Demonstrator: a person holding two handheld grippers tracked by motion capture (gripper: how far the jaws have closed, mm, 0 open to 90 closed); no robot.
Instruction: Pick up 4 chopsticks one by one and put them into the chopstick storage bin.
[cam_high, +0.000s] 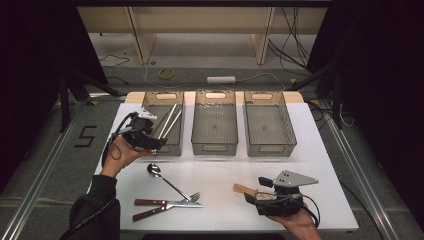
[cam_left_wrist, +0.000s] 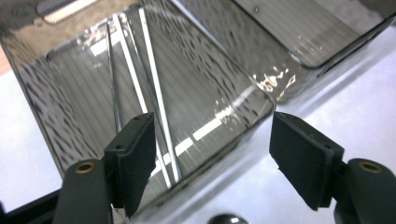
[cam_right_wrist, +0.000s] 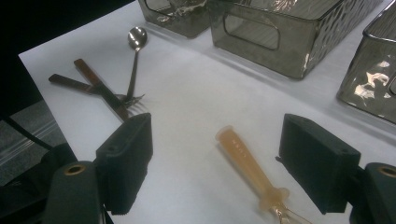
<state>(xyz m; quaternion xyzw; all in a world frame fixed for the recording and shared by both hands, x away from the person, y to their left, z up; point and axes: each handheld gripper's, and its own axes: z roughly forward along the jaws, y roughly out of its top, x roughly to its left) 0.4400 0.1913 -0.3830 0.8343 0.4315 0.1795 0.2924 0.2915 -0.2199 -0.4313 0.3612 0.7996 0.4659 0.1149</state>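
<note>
my right gripper (cam_high: 256, 196) rests low at the near right edge of the white table (cam_high: 320, 170), jaws spread wide with nothing pressed between them; the amber-handled utensil (cam_right_wrist: 250, 164) lies flat on the table in the gap, untouched by either pad, which reads to me as lining up for a grasp on the handle, where it is thickest. its working end runs under the gripper, so i cannot tell what kind of piece it is. toward the near left edge the rest of the cutlery waits in a loose pile: two wooden-handled knives (cam_high: 159, 206) crossing, a fork (cam_high: 194, 196) with its tines on them, and a spoon (cam_high: 156, 170) with its bowl toward the bins, its handle angling into the pile. farther on, my left gripper (cam_high: 159, 143) hovers at the near end of the left bin (cam_high: 176, 149), jaws apart and holding nothing; in the left gripper view the metal chopsticks (cam_left_wrist: 156, 93) lie slanted on the bin floor between and beyond the pads. they rest along the bin's length because only that way do they fit. the middle bin (cam_high: 215, 148) and right bin (cam_high: 267, 148) stand side by side toward the far edge, both bare, i judge one for each kind of piece.
</note>
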